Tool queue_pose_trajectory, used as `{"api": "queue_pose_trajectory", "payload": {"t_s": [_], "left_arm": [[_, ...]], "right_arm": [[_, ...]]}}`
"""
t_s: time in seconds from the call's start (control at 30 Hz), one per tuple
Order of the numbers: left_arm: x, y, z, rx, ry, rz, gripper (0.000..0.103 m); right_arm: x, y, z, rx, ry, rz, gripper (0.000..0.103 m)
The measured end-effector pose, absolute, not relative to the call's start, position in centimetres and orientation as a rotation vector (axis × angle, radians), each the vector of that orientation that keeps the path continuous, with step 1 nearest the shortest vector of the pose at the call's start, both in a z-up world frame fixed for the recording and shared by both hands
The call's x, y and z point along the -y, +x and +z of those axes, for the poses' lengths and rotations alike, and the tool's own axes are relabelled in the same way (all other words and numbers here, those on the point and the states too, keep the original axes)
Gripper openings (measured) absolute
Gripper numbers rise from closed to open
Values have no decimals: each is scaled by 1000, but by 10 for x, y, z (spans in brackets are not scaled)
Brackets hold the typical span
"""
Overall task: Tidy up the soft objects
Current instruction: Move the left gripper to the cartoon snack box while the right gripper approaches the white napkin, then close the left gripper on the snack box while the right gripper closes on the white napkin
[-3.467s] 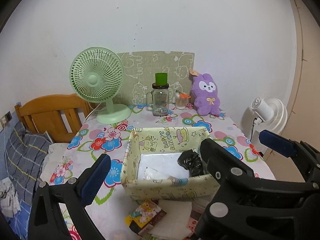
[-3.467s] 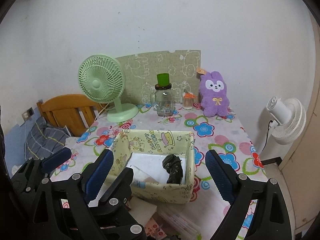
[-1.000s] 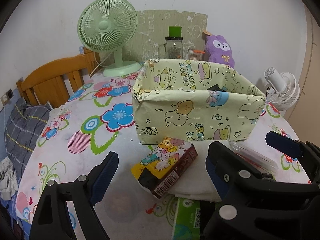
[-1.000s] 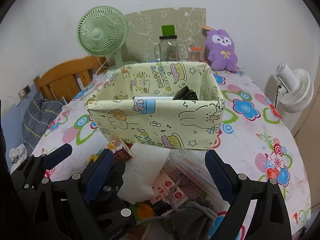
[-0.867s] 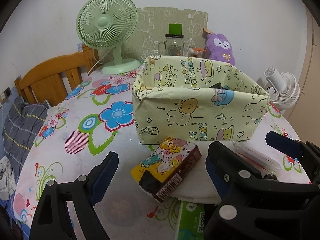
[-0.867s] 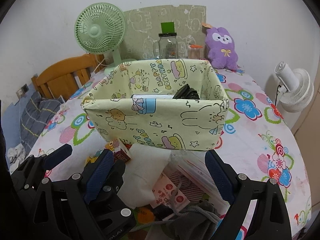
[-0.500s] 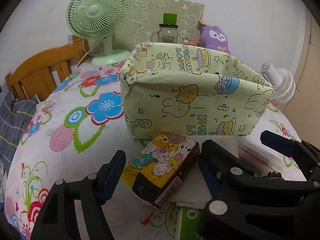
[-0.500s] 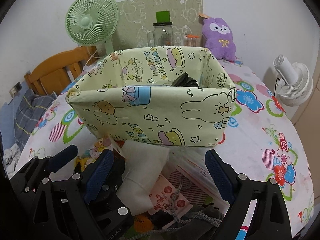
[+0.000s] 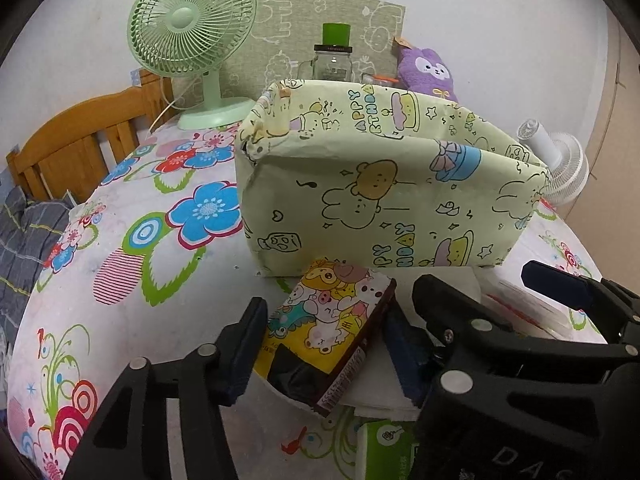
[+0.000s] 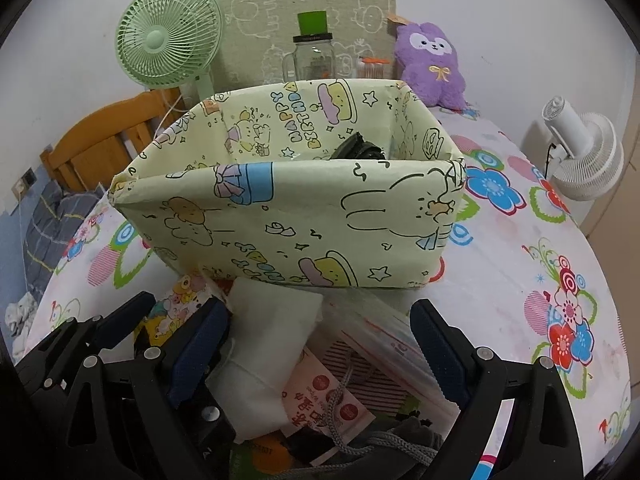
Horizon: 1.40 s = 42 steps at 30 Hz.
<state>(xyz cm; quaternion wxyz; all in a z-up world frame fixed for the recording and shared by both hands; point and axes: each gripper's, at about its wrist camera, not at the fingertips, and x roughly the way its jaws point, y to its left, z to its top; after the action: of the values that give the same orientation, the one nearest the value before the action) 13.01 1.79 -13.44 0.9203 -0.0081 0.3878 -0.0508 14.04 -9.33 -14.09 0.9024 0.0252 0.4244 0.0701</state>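
A lived-in home bedroom, wooden bed headboard (image 9: 76,136) with plaid bedding (image 9: 24,236), flower-print cloth-covered worktop (image 9: 132,248), mint-green desk fan (image 9: 192,28), purple plush rabbit (image 10: 434,64) against white wall

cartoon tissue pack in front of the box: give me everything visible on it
The tissue pack is a small soft packet with a yellow wrapper printed with cartoon animals, a dark brown side panel and a barcode strip at its near edge. It lies tilted, partly on a folded white cloth, just in front of the box. It sits between the closing jaws of the left hand-held gripper; whether the pads press it yet is unclear.
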Motion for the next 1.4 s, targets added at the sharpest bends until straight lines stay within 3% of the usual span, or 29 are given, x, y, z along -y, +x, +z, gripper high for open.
{"api": "queue_pose_trajectory", "payload": {"t_s": [0.4,0.7,0.97,1.03,1.2,1.4], "left_arm": [[-24,116,-126,-777,-24,-86,40],[-34,111,-128,-786,-25,-60,40],[-26,113,-134,-786,32,-45,39],[-25,113,-135,-786,32,-43,39],[-27,115,-133,-789,21,-47,37],[-24,112,-128,-785,5,-62,34]], "right_arm": [[85,128,-131,-852,41,178,95],[73,124,-135,-871,28,206,94],[71,136,-150,-948,73,239,65],[69,137,-151,-950,75,241,48],[69,137,-150,-935,80,248,29],[72,132,-142,-902,76,239,22]]}}
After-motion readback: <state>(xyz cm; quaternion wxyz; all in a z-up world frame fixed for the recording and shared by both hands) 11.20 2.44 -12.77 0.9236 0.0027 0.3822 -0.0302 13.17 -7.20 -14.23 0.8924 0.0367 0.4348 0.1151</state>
